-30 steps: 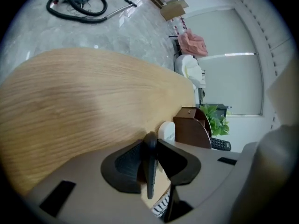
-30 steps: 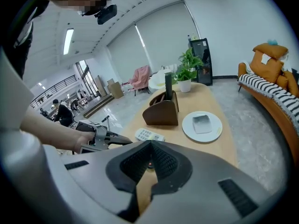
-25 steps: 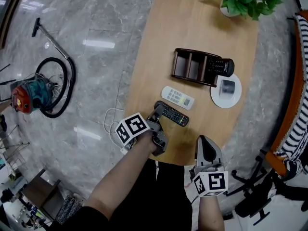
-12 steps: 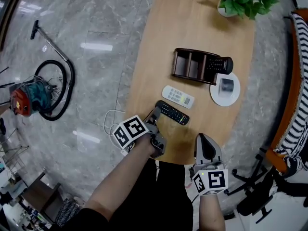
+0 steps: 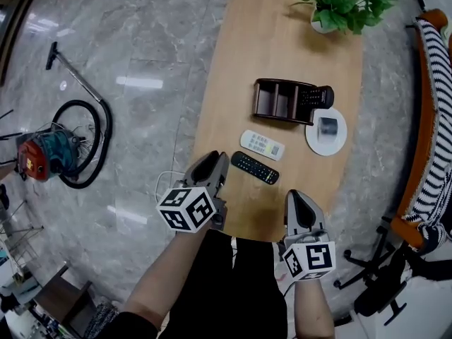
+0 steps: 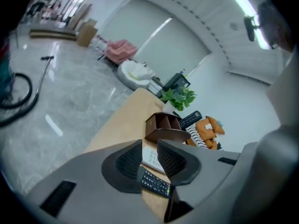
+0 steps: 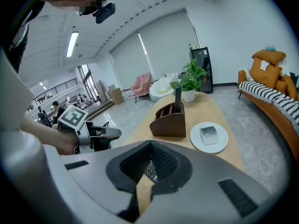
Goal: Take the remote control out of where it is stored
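One black remote, the stored remote, stands in the end compartment of the brown holder, on the side nearest the plate, with its upper end poking well above the rim. The holder's other compartments look empty. Nearer the person, a white remote and a loose black remote lie flat on the tabletop, close together and apart from the holder. A white plate carrying a small grey block sits just beside the holder, and a potted plant stands at the far end.

The left hand-held gripper hangs above the near edge of the tabletop, its jaws parted with nothing between them. The right hand-held gripper hovers near the same edge, clenched on nothing. Neither is anywhere close to the holder.

From where I stand, I'd say one remote is still left to lift out, and the trouble lies in the reach. The two loose remotes lie right across the path, so a low approach could knock them along the tabletop or off its edge. The holder looks light, so a pull that isn't straight up along the compartment might drag or tip it toward the plate. A pinch on just the remote's smooth tip could slip and drop it back in. The right one would also need to open first.
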A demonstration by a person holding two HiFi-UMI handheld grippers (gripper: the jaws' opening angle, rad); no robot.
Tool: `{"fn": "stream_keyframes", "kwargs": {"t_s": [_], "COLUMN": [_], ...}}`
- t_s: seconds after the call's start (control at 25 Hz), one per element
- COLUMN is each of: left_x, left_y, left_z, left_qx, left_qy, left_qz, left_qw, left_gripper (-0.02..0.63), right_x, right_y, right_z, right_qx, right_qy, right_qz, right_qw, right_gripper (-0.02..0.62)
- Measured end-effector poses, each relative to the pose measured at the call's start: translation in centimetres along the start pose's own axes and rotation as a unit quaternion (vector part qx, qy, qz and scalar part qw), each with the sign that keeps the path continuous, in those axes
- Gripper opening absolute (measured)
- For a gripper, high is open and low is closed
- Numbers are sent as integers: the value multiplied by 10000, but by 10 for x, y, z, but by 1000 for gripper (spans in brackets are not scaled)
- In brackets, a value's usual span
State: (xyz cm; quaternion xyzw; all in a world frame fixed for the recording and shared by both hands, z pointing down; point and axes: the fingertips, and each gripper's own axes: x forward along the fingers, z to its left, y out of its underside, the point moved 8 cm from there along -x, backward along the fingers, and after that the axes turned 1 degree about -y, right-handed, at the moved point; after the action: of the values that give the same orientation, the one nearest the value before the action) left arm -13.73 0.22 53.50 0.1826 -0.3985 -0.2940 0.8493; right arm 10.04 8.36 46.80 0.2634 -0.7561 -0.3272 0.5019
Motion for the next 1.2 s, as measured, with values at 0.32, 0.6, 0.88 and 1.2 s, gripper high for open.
{"fn": "stream_keyframes", "kwargs": {"t_s": [0.32,0.6,0.88,1.2], "left_x": [-38,-73,-69,-60], "left_y": [-46,-48,-40,-34], "left_z": [-33,-56,-59,-59], "left_qx": [2483,2846,2592,2486], "left_qy": [231,429,533,556], "left_qz": [-585,-949,-906,-945], "left_qw": [9666,9530,9601,9624], "left_gripper": [64,6,6,6], "right_x": [-13,-21,-9,0], "right_y": [-20,-29,-32,-42], "right_z": [-4,-1,-5,-21], "right_qx": [171,82,52,-76], "right_qy": [347,361,315,358], "right_qz": [-357,-410,-428,-515], "right_qw": [9986,9985,9986,9980], "right_gripper": [6,6,6,6]}}
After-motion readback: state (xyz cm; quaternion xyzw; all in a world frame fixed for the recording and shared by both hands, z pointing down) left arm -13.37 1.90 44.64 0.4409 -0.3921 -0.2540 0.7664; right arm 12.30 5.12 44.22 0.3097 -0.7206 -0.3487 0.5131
